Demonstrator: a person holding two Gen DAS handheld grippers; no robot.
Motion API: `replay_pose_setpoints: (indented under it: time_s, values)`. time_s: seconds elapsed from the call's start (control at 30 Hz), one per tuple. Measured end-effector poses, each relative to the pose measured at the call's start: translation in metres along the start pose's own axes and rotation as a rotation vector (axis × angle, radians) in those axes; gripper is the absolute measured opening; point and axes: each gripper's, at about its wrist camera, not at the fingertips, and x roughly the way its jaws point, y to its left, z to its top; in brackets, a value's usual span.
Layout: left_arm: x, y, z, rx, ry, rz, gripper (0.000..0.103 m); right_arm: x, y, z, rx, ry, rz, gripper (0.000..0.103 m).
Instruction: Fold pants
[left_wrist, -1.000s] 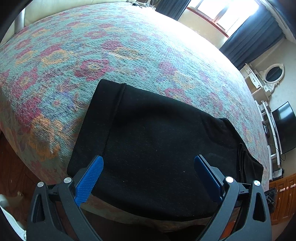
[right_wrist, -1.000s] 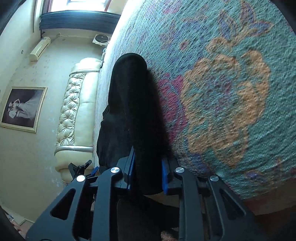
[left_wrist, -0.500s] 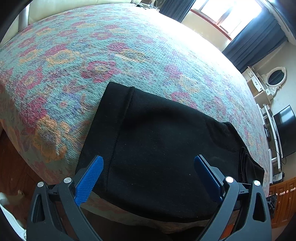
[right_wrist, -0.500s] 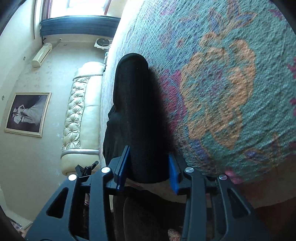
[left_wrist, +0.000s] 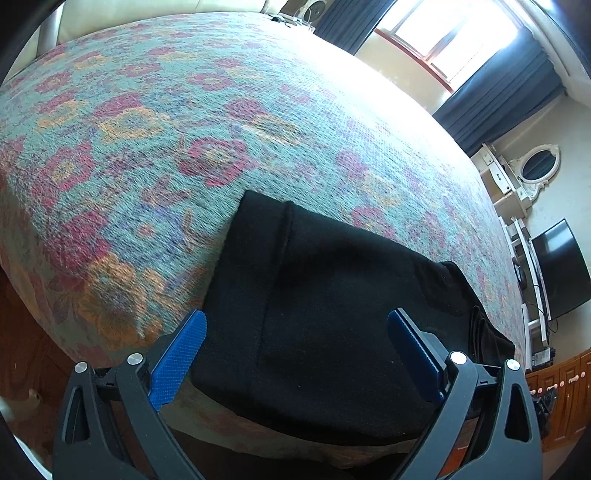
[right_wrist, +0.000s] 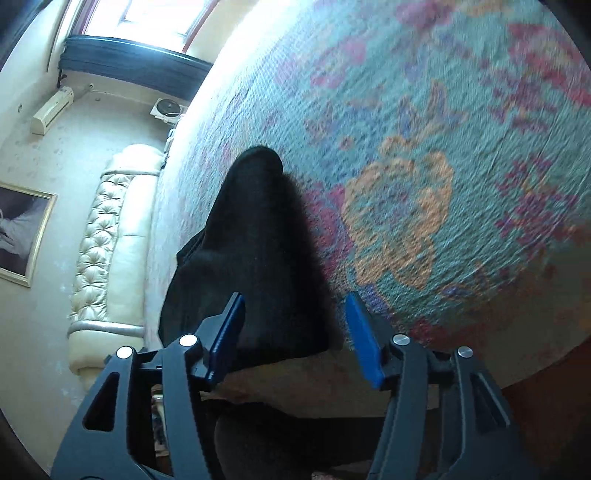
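The pants (left_wrist: 332, 317), black and folded into a flat rectangle, lie at the near edge of the bed (left_wrist: 184, 122), on its floral cover, with their near side reaching the edge itself. A seam or hem band runs along their left side in the left wrist view, and at the right end the stacked layers show as a few thin folds.

The left gripper (left_wrist: 295, 350) hovers over the near part of the pants with its jaws spread wide, one blue pad (left_wrist: 177, 358) over the left border of the cloth and the other toward the right; nothing is pinched between them.

The right gripper (right_wrist: 295, 332) sits at the end of the folded pants (right_wrist: 255, 251), looking along their length. Its jaws have just been opening: the cloth lies between the blue pads (right_wrist: 364, 343), but the right one stands clear of it, so the fold is not clamped.

Beyond the bed stand a padded headboard (right_wrist: 107, 236), a curtained window (left_wrist: 454, 33) and a television (left_wrist: 561, 269).
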Motion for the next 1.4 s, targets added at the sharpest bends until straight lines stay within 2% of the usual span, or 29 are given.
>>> replay_pose_setpoints:
  time_s: [0.1,0.23,0.3,0.43,0.6,0.73,0.83,0.87,0.9,0.97,1.17,1.27,1.4]
  values:
    - [0.0,0.03,0.007,-0.074,-0.002,-0.072,0.097,-0.009,0.035,-0.001,-0.085,-0.067,-0.014,0.068]
    - [0.01,0.062,0.011,-0.209,0.059,-0.235,0.097,0.0,0.075,-0.01,-0.151,-0.065,0.037,0.074]
    - [0.015,0.064,0.015,-0.194,0.076,-0.277,0.097,0.01,0.092,-0.018,-0.171,-0.037,0.056,0.075]
    - [0.027,0.057,0.019,-0.085,0.102,-0.29,0.097,0.034,0.115,-0.035,-0.205,0.038,0.079,0.075]
    - [0.045,0.055,0.019,-0.034,0.147,-0.411,0.097,0.055,0.125,-0.054,-0.236,0.117,0.069,0.075]
    - [0.048,0.06,0.021,-0.045,0.141,-0.5,0.097,0.058,0.13,-0.058,-0.246,0.125,0.074,0.076]
    - [0.051,0.057,0.025,-0.044,0.133,-0.529,0.096,0.063,0.131,-0.06,-0.239,0.13,0.073,0.076]
    - [0.052,0.054,0.024,-0.033,0.135,-0.531,0.083,0.066,0.133,-0.061,-0.238,0.133,0.071,0.076]
    - [0.056,0.052,0.023,-0.024,0.152,-0.531,0.054,0.068,0.133,-0.062,-0.239,0.138,0.068,0.076]
    - [0.071,0.054,0.022,-0.052,0.2,-0.481,0.027,0.072,0.133,-0.063,-0.238,0.142,0.056,0.076]
    - [0.068,0.062,0.018,-0.134,0.188,-0.518,0.021,0.074,0.133,-0.064,-0.231,0.132,0.049,0.076]
    - [0.058,0.053,0.022,-0.121,0.168,-0.518,0.019,0.073,0.137,-0.064,-0.243,0.116,0.043,0.076]
    - [0.037,0.036,0.03,-0.14,0.125,-0.603,0.018,0.072,0.139,-0.064,-0.253,0.112,0.047,0.076]
